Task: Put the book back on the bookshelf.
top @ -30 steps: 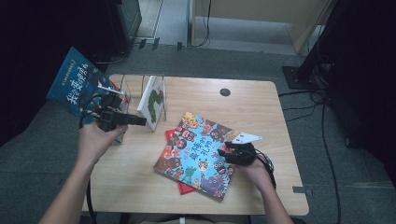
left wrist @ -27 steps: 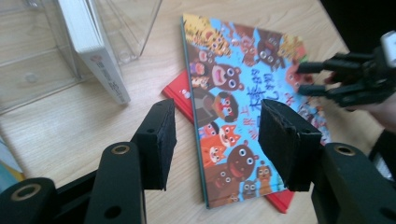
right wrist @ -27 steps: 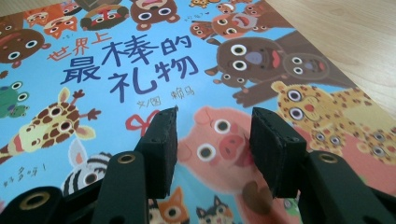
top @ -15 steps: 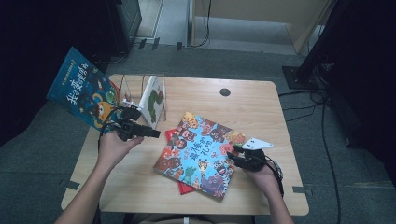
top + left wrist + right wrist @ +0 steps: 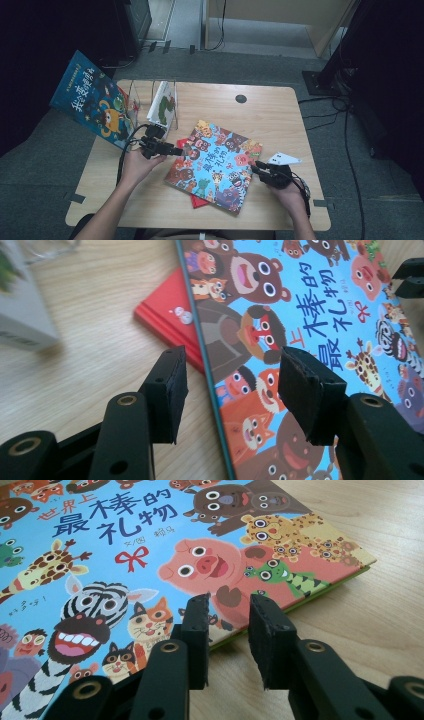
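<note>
Status: picture book [image 5: 212, 165] flat, not yet lifted | left gripper [image 5: 181, 149] open, I straddle its near edge | right gripper [image 5: 256, 166] narrowed by closing, empty, book edge just ahead.

The left gripper [image 5: 172, 149] has come down from beside the wire book rack [image 5: 150, 102] to the left edge of the animal picture book [image 5: 215, 162], its jaws now standing open astride that edge (one over the bare table [image 5: 280, 115], one over the cover). The right gripper [image 5: 257, 167] has slid a little along the book's right edge, and its jaws have just been closing, with only a narrow gap left and nothing between them.
</note>
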Motion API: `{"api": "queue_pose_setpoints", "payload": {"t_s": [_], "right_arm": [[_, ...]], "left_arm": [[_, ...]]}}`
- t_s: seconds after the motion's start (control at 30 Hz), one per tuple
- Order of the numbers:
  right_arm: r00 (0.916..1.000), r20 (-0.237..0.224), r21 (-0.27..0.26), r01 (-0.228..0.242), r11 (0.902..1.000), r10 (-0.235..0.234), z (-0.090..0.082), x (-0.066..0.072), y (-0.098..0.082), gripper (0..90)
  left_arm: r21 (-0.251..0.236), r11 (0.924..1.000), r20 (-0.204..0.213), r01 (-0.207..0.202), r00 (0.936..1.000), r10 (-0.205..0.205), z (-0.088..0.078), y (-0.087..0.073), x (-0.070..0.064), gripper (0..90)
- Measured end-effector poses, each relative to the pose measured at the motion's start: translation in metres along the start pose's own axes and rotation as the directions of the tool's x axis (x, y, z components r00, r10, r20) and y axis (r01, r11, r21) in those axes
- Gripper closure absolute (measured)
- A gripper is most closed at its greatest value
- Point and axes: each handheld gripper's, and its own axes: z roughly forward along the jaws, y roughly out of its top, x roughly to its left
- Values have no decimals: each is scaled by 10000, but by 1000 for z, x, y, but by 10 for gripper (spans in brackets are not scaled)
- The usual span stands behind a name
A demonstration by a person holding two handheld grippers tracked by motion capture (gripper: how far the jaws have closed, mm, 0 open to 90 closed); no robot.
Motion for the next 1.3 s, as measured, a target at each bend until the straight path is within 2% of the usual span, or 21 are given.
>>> {"api": "queue_pose_setpoints", "payload": {"t_s": [0.17, 0.33, 0.37, 0.5, 0.57, 0.6, 0.7, 0.8, 0.83, 0.9, 0.93, 1.1, 1.23, 1.3], "right_arm": [[9999, 138, 263, -52, 9996, 49, -4, -2, -3, 792], [10000, -8, 464, -40, 9989, 41, -3, -1, -5, 835], [10000, -31, 464, 76, 9989, -74, -1, 0, -5, 854], [9999, -59, 484, 141, 9987, -138, -2, 0, -4, 854], [9998, -32, 478, 185, 9987, -184, -1, 0, -4, 854], [9999, -49, 495, 160, 9986, -158, -2, 0, -4, 854], [9999, -53, 496, 148, 9987, -145, -1, 0, -4, 854], [9999, -62, 500, 143, 9986, -140, -1, 0, -4, 855], [9999, -60, 501, 145, 9986, -142, -1, 0, -4, 856], [9999, -62, 507, 138, 9986, -135, -1, 0, -4, 858], [9999, -61, 508, 141, 9986, -138, -1, 0, -4, 858], [9999, -68, 530, 114, 9985, -111, -1, 0, -4, 859], [9998, -152, 537, 111, 9985, -103, -1, -1, -4, 860], [9998, -151, 539, 136, 9985, -128, -1, -1, -4, 859]], "left_arm": [[41, 9999, -73, -111, 9999, 111, 9, -3, 2, 456], [243, 9991, -58, -334, 9994, 336, 18, -5, 1, 441], [273, 9989, -45, -378, 9993, 379, 20, -5, 1, 445], [343, 9990, 19, -290, 9996, 289, 25, -6, 0, 446], [464, 9982, -50, -385, 9992, 388, 28, -6, 0, 448], [423, 9980, -75, -460, 9989, 463, 29, -7, 0, 450], [354, 9988, -1, -338, 9994, 338, 29, -7, 1, 456], [18, 9999, 163, -146, 9998, 145, 29, -11, 3, 459], [-26, 9998, 135, -207, 9997, 207, 29, -13, 4, 460], [-19, 10000, 167, -66, 9998, 67, 29, -14, 4, 437], [3, 9999, 164, -121, 9998, 121, 29, -14, 4, 436], [4, 9994, 51, -346, 9994, 346, 30, -15, 1, 404], [-131, 9985, -304, -529, 9982, 525, 32, -18, -6, 365], [72, 9996, -262, -260, 9993, 262, 31, -16, -6, 372]]}}
